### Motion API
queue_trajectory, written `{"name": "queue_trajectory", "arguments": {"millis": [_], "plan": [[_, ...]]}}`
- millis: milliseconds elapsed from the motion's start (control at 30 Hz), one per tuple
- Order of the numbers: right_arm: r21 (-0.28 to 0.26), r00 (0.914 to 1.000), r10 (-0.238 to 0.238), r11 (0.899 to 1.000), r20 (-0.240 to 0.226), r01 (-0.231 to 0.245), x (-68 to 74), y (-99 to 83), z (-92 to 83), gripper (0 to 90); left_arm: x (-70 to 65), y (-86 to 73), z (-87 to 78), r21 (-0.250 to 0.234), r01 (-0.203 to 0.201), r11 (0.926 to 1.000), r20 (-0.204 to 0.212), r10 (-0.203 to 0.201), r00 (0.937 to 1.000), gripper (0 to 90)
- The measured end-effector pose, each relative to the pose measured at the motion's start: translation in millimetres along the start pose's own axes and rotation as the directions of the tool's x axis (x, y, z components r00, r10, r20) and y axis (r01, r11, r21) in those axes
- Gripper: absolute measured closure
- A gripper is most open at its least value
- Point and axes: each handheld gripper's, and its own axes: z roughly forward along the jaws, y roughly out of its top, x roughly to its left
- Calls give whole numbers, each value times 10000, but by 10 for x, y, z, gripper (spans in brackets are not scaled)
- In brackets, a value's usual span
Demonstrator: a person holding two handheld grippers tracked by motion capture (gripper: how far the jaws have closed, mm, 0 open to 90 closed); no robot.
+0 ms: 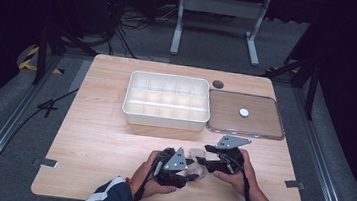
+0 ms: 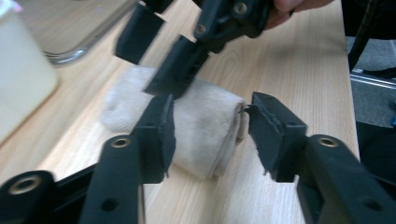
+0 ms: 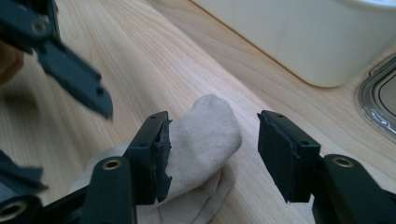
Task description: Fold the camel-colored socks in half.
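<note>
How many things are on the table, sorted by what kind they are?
White divided box: 1
Clear lid: 1
Small white round piece on the lid: 1
Rolled beige sock: 1
Grippers, left gripper and right gripper: 2
Total: 6

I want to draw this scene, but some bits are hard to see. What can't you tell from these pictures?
- Rolled beige sock: in the high view, the left gripper and right gripper cover most of it.
- Sock's far end: in the left gripper view, the right gripper's jaws hide it.
- White divided box: cut off by the edge in both gripper views.
- Small white disc on the clear lid: too small to identify.
</note>
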Motion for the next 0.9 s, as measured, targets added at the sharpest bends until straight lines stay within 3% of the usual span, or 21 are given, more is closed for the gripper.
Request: {"name": "queue_trajectory", "arguments": {"millis": [100, 333, 467, 600, 700, 767, 833, 900], "plan": [[167, 10000, 51, 9998, -37, -51, 6, -10, 5, 427, 24, 5, -68, -17, -23, 10000, -158, 23, 9999, 455], [783, 9995, 235, 9967, -233, -216, -1, -77, 59, 362, 81, -31, -310, 461, -93, 9989, -680, 124, 9976, 374], [1123, 9959, 562, 9925, -704, -481, -38, -118, 119, 315, 149, -183, -525, 793, 100, 9968, -1011, -20, 9949, 347], [1304, 9872, 889, 9889, -1327, -715, -79, -147, 168, 317, 220, -411, -702, 1486, 307, 9884, -1205, -127, 9926, 335], [1441, 9779, 836, 9880, -1914, -562, -86, -136, 181, 455, 251, -577, -809, 1912, 546, 9800, -1451, -268, 9891, 322], [1504, 9758, 839, 9872, -2019, -537, -77, -129, 186, 499, 264, -622, -849, 2011, 674, 9773, -1569, -358, 9870, 317], [1618, 9628, 1070, 9845, -2483, -676, -76, -132, 201, 570, 299, -680, -924, 1896, 939, 9774, -1733, -609, 9830, 303], [1661, 9577, 1120, 9837, -2649, -691, -64, -130, 210, 606, 348, -743, -994, 1663, 1322, 9772, -1853, -1007, 9775, 289]]}}
